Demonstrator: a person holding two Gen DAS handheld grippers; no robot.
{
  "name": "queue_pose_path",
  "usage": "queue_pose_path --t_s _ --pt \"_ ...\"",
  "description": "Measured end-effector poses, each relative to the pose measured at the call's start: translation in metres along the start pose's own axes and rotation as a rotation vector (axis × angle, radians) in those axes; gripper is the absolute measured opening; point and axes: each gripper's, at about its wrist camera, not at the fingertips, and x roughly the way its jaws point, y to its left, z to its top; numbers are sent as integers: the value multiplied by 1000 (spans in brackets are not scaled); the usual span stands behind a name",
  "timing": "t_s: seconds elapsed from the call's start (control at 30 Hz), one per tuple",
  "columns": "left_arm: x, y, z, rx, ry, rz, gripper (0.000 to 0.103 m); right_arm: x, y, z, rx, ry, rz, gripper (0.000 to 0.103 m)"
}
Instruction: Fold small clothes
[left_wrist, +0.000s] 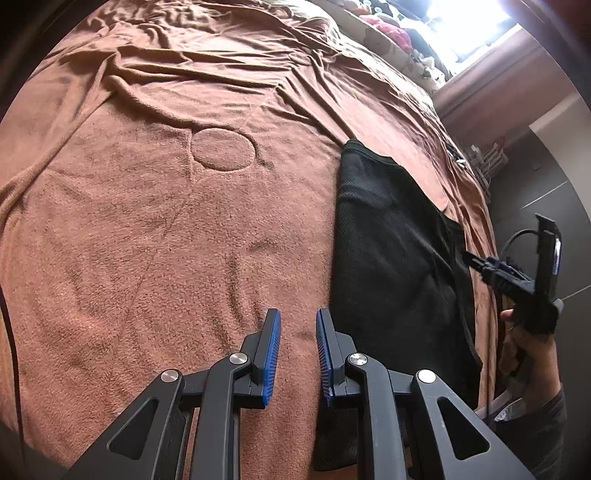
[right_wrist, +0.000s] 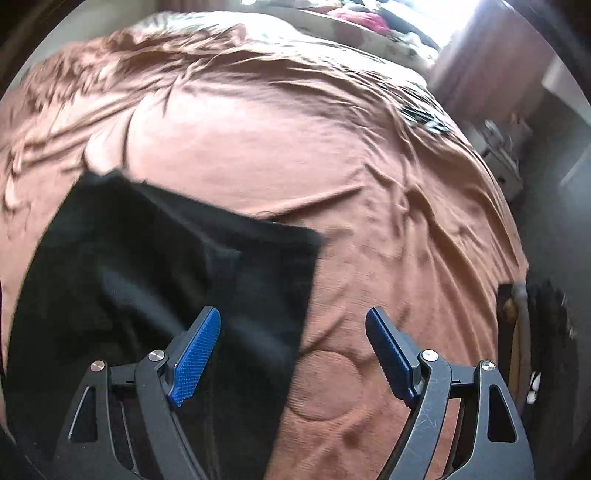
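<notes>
Daylight is pouring in from a window (left_wrist: 469, 22) at the upper right, burning out to white glare in both views. The brown bedspread (left_wrist: 147, 229) is catching raking light, its creases throwing soft shadows. The left wrist view is staying sharp; the right wrist view is smearing with motion blur, most heavily toward the far folds and edges. Fisheye bending is curving the bed, and dark vignetting is closing in at the corners
</notes>
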Motion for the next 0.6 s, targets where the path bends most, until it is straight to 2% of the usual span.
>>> queue_pose_path --t_s 0.1,0.23,0.4,0.6 --pt "2 -3 0 15 6 3 20 -7 -5 -6 24 -3 28 80" --pt "8 -10 1 50 40 -1 20 -17 -11 -17 63 4 119 80" --pt "20 -20 -1 97 109 0 20 -25 -22 -39 113 34 226 80" --pt "24 -28 -8 134 181 -11 20 -39 -55 -66 190 71 351 80"
